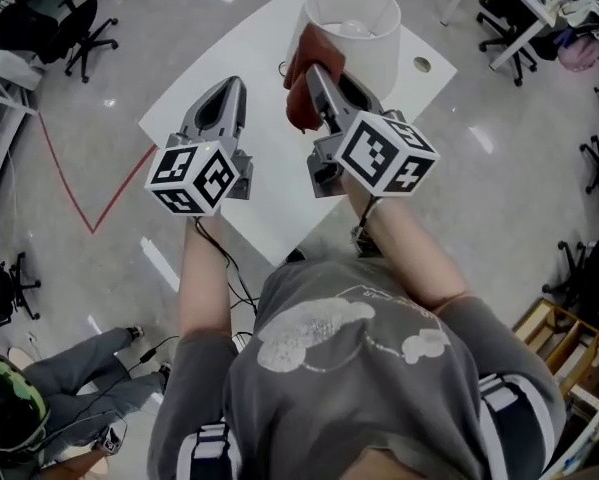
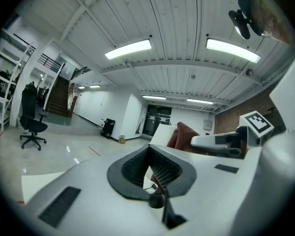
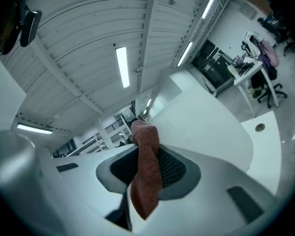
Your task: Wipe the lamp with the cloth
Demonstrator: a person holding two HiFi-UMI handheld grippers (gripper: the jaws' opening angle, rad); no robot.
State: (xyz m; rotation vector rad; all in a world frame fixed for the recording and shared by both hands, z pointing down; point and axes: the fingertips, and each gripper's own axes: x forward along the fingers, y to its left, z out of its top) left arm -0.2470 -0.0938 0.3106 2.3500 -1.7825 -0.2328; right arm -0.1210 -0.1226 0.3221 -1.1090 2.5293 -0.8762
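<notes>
A white table (image 1: pixel 241 56) carries the white-shaded lamp (image 1: pixel 367 40) near its far edge. My right hand-held gripper (image 1: pixel 315 70) is clamped on the red-brown cloth (image 1: pixel 299 93), which touches the shade. My left hand-held gripper (image 1: pixel 233 84) hovers clenched and empty.

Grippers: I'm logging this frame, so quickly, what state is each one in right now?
Left gripper: shut, nothing between its jaws.
Right gripper: shut on the red cloth.

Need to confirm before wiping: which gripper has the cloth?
The right gripper: its fingers are shut on the red cloth beside the lamp. The left gripper holds nothing.
</notes>
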